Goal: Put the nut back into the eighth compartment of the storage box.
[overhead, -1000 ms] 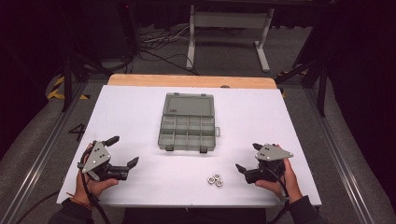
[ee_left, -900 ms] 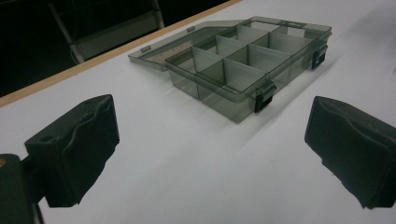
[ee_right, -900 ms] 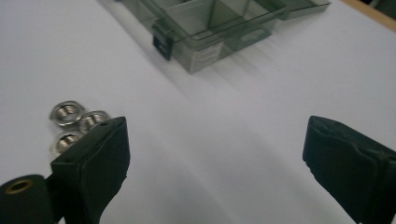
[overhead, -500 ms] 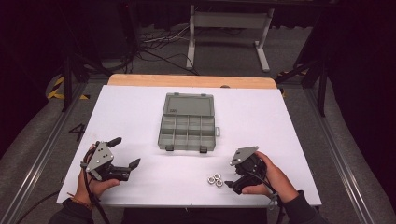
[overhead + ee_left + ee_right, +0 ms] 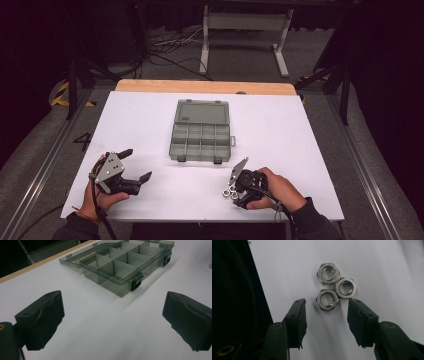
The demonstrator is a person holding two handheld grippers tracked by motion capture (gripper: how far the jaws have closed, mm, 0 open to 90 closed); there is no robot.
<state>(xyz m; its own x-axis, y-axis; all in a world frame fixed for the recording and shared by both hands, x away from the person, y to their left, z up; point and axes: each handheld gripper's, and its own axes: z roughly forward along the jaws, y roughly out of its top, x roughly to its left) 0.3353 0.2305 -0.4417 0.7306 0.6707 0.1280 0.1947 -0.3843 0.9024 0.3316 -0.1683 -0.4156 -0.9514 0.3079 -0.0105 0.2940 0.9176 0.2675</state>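
Three steel nuts (image 5: 335, 293) lie in a tight cluster on the white table (image 5: 310, 145), touching one another, near its front edge and just in front of the right gripper (image 5: 325, 315). Its jaws have just been closing and now stand part-way in, either side of the nearest nut (image 5: 327, 299), with a gap on both sides; the pads press on nothing yet. The left gripper (image 5: 112, 322) rests off to the left with its jaws spread wide and nothing between them, pointing toward the compartment box (image 5: 201, 135), which sits mid-table with its lid laid back.

The likely trouble is the crowding. The right-hand pad sits close to the second nut (image 5: 345, 287), so as the jaws close it could nudge that one, or trap two nuts at once and drop one on lifting. A nut lying flat is thin and smooth, so a pinch that lands high on it may make it skid out or flip. Any nut knocked toward the person has little table left before the front edge.

Room is otherwise generous: bare table lies between nuts and box, and the box's front latches (image 5: 136, 282) are the only thing to clear on the way in.
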